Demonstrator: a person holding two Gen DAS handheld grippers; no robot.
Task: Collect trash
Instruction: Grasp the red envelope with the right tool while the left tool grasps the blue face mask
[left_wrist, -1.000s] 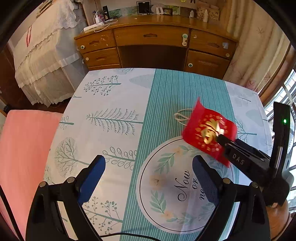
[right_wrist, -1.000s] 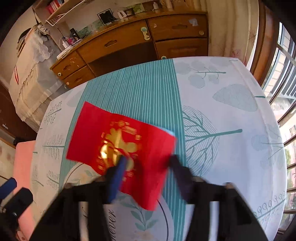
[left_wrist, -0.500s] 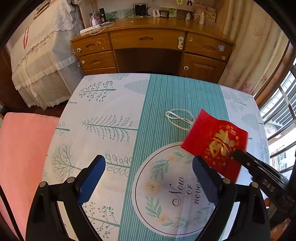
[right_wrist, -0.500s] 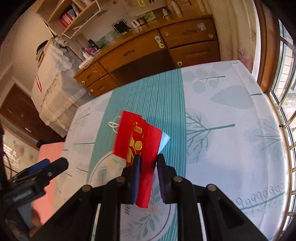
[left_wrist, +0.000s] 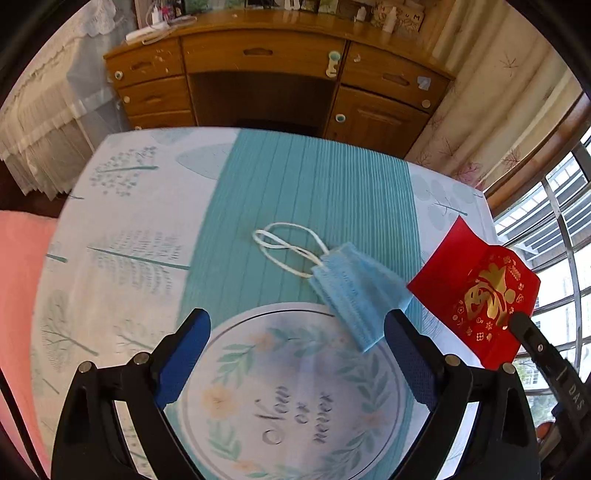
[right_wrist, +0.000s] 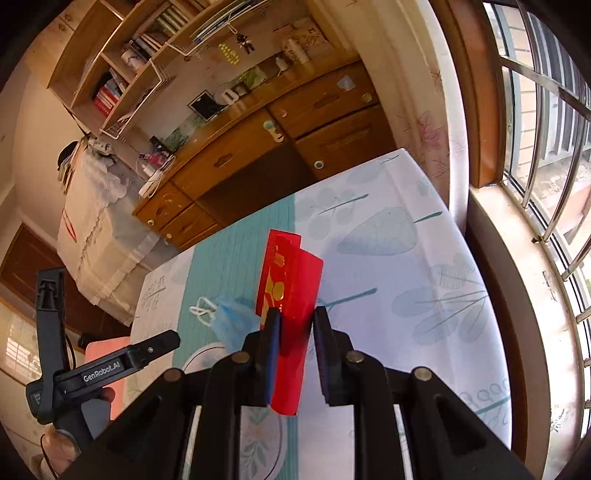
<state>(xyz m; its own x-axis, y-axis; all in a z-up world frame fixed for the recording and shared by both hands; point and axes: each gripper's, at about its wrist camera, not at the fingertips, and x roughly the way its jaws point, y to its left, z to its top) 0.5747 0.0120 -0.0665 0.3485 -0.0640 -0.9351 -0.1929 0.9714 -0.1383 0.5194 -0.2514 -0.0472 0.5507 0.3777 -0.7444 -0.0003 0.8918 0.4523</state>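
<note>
Red gold-printed paper envelope (right_wrist: 291, 295) lifted clear of the table; crumpled blue face mask (left_wrist: 354, 291) lies on the cloth.

The right gripper (right_wrist: 297, 325) pinches the buckled envelope between its blue pads, above the teal-and-white leaf-print tablecloth (left_wrist: 147, 221). The left gripper (left_wrist: 297, 332) hangs over the printed circle with its fingers spread wide and empty, the mask with white ear loops just ahead of its right finger.

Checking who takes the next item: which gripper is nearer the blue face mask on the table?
Left. The left gripper hovers open just short of the blue face mask; the right gripper is off beside it, holding the red envelope above the table.
</note>
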